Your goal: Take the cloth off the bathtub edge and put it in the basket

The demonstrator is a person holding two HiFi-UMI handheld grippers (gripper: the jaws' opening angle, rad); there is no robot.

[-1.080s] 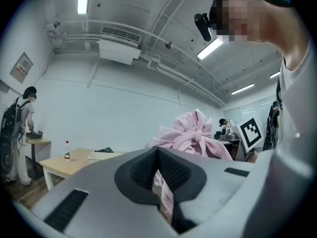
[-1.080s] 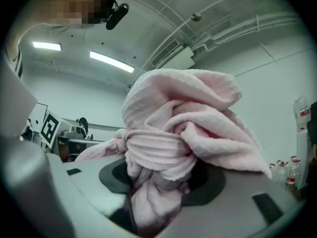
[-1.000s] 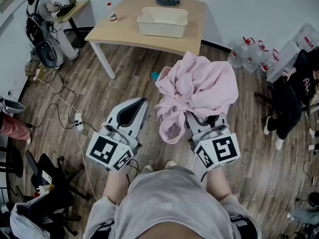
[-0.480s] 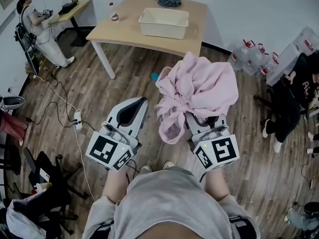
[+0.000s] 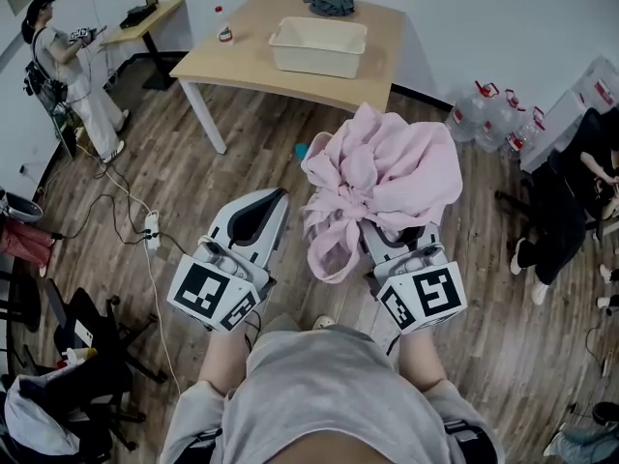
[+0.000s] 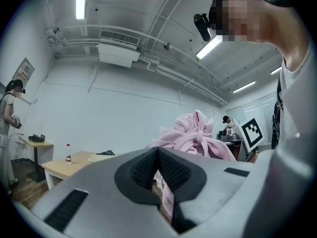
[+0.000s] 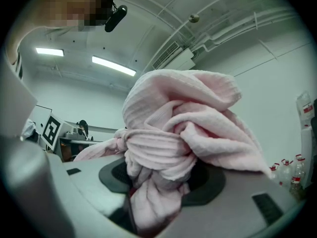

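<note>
A bunched pink cloth [image 5: 385, 172] is held up in the air in front of me, with my right gripper [image 5: 395, 232] shut on its lower folds. In the right gripper view the pink cloth [image 7: 173, 133] fills the jaws and hides the pads. To its left my left gripper [image 5: 268, 201] is shut with nothing in it, about level with the right one. Its dark pads [image 6: 171, 171] meet, and the pink cloth [image 6: 194, 134] shows just beyond them. The white basket [image 5: 319, 44] stands on a wooden table [image 5: 242, 61] farther ahead. No bathtub is in view.
A dark cloth [image 5: 332, 4] and a small bottle [image 5: 223, 30] also lie on the table. Large water bottles [image 5: 493, 114] stand at the right wall, beside a seated person [image 5: 575, 177]. Another person [image 5: 60, 61] stands far left by a small desk [image 5: 145, 19]. Cables [image 5: 135, 220] cross the wood floor.
Both grippers and the cloth have stayed almost still. The person at the far left has walked farther toward the back corner.
</note>
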